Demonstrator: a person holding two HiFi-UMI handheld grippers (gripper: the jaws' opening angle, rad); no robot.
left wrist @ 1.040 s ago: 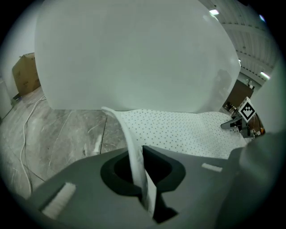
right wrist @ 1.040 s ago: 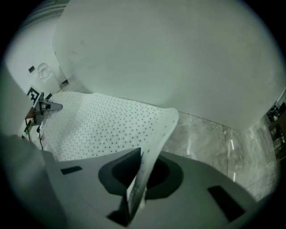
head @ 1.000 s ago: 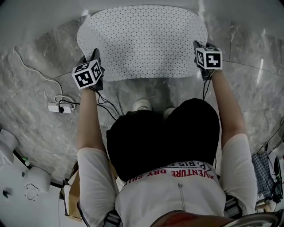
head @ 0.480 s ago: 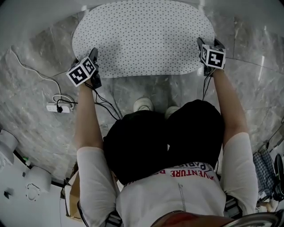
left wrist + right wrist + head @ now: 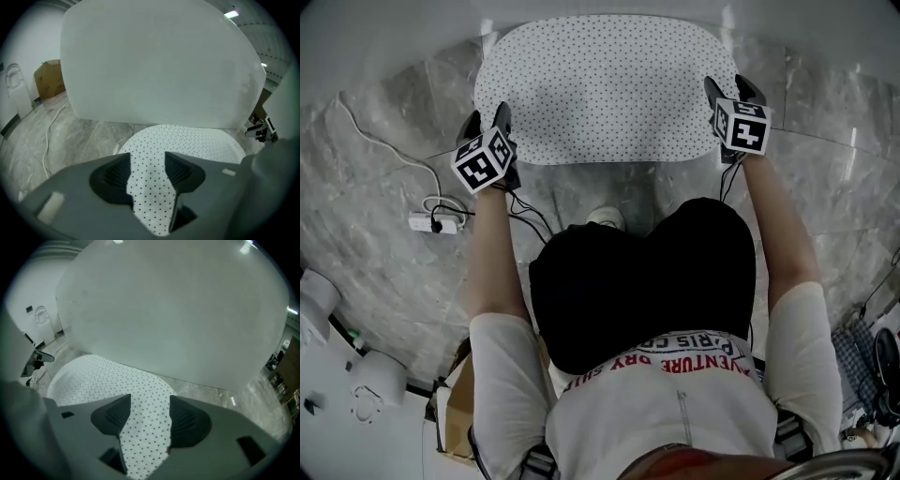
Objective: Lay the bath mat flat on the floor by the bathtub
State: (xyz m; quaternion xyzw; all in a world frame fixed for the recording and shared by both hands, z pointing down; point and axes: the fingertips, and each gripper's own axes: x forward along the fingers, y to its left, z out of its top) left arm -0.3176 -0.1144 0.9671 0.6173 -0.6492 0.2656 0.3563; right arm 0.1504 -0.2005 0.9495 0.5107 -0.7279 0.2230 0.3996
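Left gripper (image 5: pixel 487 114): fingers apart but closing, mat edge between them, unpinched.
Mat (image 5: pixel 605 89): flat on floor (image 5: pixel 384 216), beside bathtub (image 5: pixel 154 61).
Right gripper (image 5: pixel 727 89): fingers opening wide over mat edge, unpinched.
Risk: closing left fingers may snag and rumple the mat on withdrawal.

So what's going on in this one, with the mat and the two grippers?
A person holds a gripper in each hand over a dotted mat that lies flat on the floor beside the tub. The left gripper is at the mat's left end, the right gripper at its right end. The mat shows in both gaps but neither gripper pinches it: the left jaws are closing slightly, the right ones opening. The laying looks done.
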